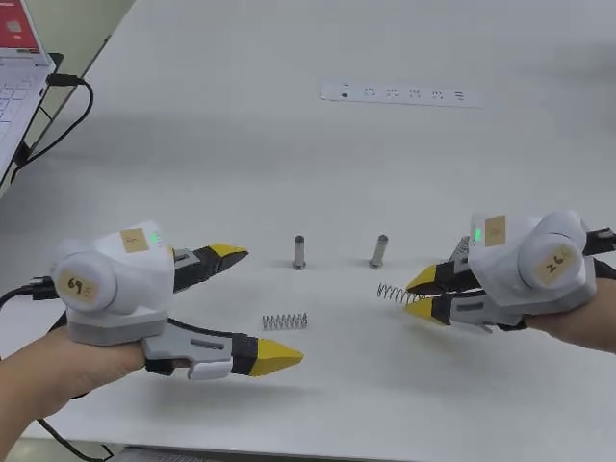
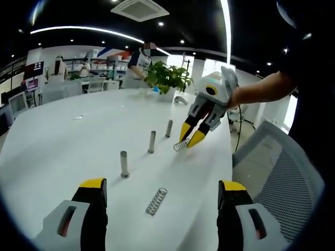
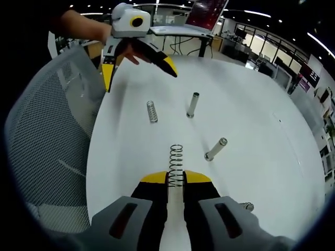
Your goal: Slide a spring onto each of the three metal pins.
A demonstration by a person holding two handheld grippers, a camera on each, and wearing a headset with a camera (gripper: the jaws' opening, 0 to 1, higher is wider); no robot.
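Two bare metal pins (image 1: 299, 252) (image 1: 379, 251) stand upright mid-table. A third pin (image 2: 169, 128) wears a spring and is half hidden behind my right gripper (image 1: 422, 295) in the head view. That gripper is shut on one end of a spring (image 1: 395, 293), which sticks out toward the nearer bare pin (image 3: 215, 149). In the right gripper view the held spring (image 3: 176, 162) rises from between the shut jaws. Another spring (image 1: 285, 320) lies loose on the white table (image 1: 289, 173), between the wide-open jaws of my left gripper (image 1: 255, 303) and just ahead of them (image 2: 156, 201).
A white power strip (image 1: 399, 93) lies at the back of the table. At the far left sit a laptop (image 1: 17, 67) and a black cable (image 1: 72, 106). A grey mesh chair (image 3: 47, 130) is by the table's near edge. A potted plant (image 2: 167, 77) stands at the far end.
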